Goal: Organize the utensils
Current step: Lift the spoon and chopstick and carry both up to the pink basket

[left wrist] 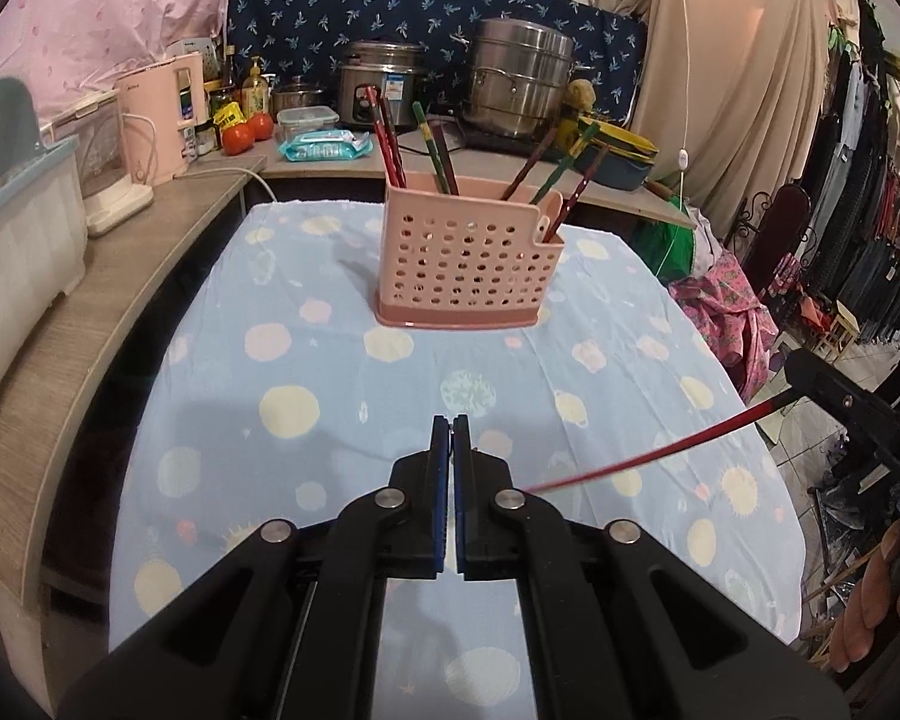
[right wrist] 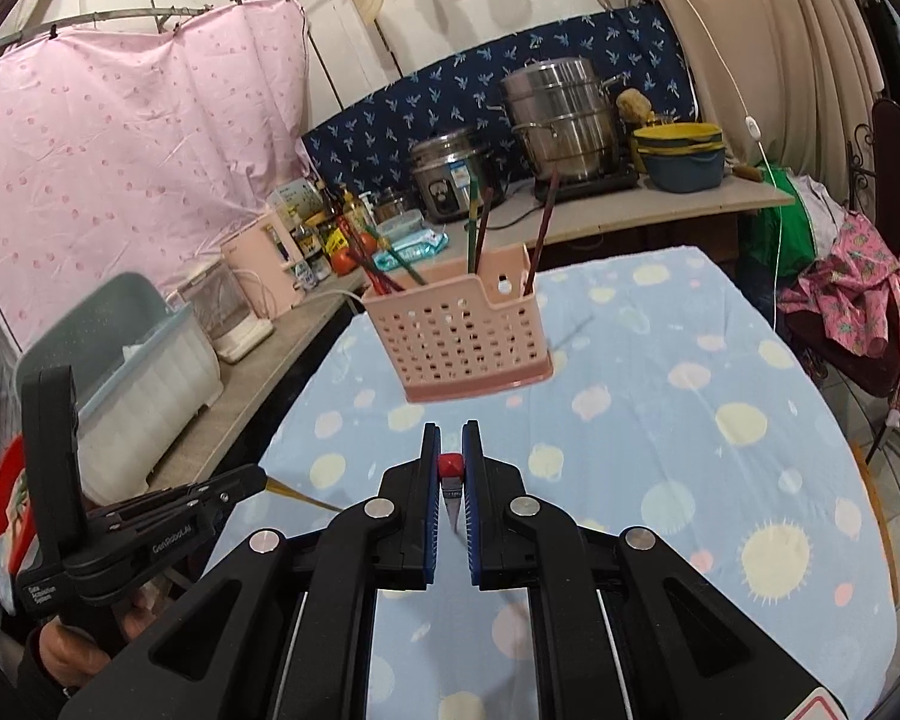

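Seven-odd chopsticks already in pink holder ahead; right gripper clamped on red chopstick; left gripper closed, seemingly pinching a yellow-tipped chopstick; both left to drop in.

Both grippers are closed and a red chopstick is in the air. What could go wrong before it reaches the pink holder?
1. The thin red chopstick is clamped by the right gripper at its thick end, and its fine tip seems pinched by the left gripper. If the hands drift apart, it may slip or bend.
2. The pink perforated plastic holder already has chopsticks leaning outward. A careless insertion could knock them or tip it.
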Motion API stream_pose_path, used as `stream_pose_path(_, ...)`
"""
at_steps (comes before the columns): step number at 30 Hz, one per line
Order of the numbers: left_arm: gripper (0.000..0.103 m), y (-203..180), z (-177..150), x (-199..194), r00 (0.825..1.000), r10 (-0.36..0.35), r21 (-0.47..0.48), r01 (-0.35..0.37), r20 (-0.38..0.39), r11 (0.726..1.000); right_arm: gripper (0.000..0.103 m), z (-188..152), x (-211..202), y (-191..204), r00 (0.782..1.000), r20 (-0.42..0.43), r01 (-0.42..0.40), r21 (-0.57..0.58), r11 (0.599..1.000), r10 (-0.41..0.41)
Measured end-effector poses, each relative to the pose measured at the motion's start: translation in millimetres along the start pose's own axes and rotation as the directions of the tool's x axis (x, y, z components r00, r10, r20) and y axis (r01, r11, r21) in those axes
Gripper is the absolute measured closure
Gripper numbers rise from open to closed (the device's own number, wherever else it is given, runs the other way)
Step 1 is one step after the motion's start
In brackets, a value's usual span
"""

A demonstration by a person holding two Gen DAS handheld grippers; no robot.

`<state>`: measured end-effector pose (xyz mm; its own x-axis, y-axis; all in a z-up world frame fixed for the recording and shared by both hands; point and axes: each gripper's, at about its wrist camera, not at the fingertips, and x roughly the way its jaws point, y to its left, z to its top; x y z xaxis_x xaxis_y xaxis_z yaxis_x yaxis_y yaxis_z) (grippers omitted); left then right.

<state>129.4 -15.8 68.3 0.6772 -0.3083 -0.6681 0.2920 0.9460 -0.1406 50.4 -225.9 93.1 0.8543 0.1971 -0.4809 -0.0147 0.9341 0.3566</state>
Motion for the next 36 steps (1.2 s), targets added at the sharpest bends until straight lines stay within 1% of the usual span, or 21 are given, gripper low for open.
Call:
stream_pose_path(3, 0.102, 0, 11, 2, 1.000, 0.002, 0.009, -0.002, 0.009, 1.000, 0.096, 14, 3, 2, 1.000, 0.021, -0.001, -0.009, 1.000, 0.001)
stream_pose_path(6, 0.102, 0, 20, 3, 1.000, 0.019, 0.022, -0.020, 0.019, 1.000, 0.096, 28, 6, 2, 0.999, 0.040, -0.006, -0.012, 1.000, 0.006)
stream_pose_path(10, 0.102, 4, 35, 7, 1.000, 0.019, 0.019, -0.020, 0.025, 1.000, 0.096, 46, 15, 1, 0.998, 0.060, -0.012, -0.011, 1.000, 0.012)
stream_pose_path(16, 0.102, 7, 66, 9, 0.998, 0.029, 0.030, -0.031, 0.056, 0.999, 0.096, 78, 29, 1, 0.995, 0.104, -0.010, -0.022, 1.000, 0.012)
stream_pose_path(22, 0.102, 7, 105, 6, 0.992, 0.045, 0.046, -0.051, 0.118, 0.998, 0.096, 115, 39, 7, 0.987, 0.158, -0.011, -0.037, 0.999, 0.016)
stream_pose_path(25, 0.102, 8, 127, 6, 0.986, 0.058, 0.050, -0.066, 0.154, 0.997, 0.096, 135, 46, 10, 0.984, 0.176, -0.020, -0.039, 0.999, 0.026)
stream_pose_path(29, 0.102, 13, 160, 10, 0.978, 0.073, 0.042, -0.082, 0.196, 0.996, 0.096, 165, 56, 18, 0.977, 0.214, -0.007, -0.061, 0.998, 0.020)
stream_pose_path(32, 0.102, 15, 180, 15, 0.974, 0.077, 0.044, -0.088, 0.215, 0.995, 0.096, 188, 65, 22, 0.971, 0.236, -0.014, -0.061, 0.998, 0.028)
stream_pose_path(36, 0.102, 14, 205, 31, 0.970, 0.090, 0.056, -0.106, 0.227, 0.993, 0.096, 214, 80, 27, 0.966, 0.258, -0.022, -0.058, 0.998, 0.036)
